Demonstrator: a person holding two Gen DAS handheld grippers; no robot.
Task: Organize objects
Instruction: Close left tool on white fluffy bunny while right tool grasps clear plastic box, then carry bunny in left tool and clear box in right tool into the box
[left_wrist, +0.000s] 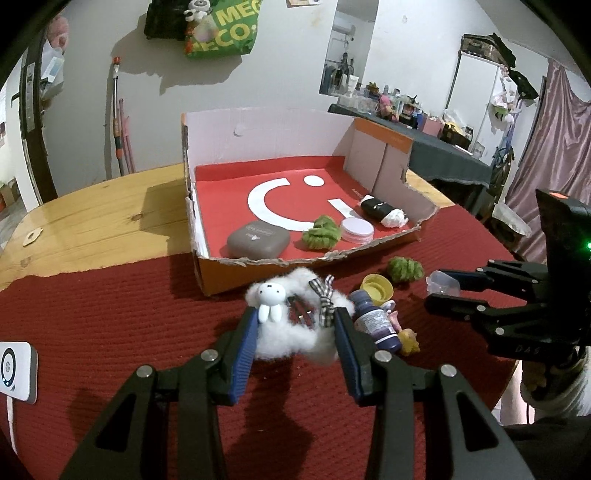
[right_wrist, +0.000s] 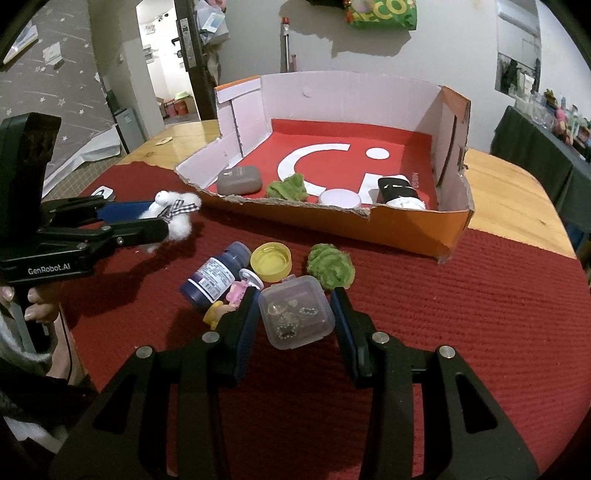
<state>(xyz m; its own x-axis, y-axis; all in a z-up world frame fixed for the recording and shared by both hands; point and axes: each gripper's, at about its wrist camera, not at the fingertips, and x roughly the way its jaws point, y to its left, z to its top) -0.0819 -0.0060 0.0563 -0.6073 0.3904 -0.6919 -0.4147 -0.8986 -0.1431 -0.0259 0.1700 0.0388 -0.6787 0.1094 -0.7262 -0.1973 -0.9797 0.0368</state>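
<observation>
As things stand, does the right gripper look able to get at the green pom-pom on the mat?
Probably yes, but not directly: the clear box sits between the right tongs, with the pom-pom just beyond it, uncovered.

Home, wooden table (left_wrist: 96, 221), curtain (left_wrist: 554, 147)

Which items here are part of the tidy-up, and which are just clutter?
Job:
- cardboard box
- white fluffy clip, between the left tongs
- clear plastic case, between the right tongs
- blue bottle
- yellow cap
- green pom-pom

Clutter:
- white device
- green bag on wall
</observation>
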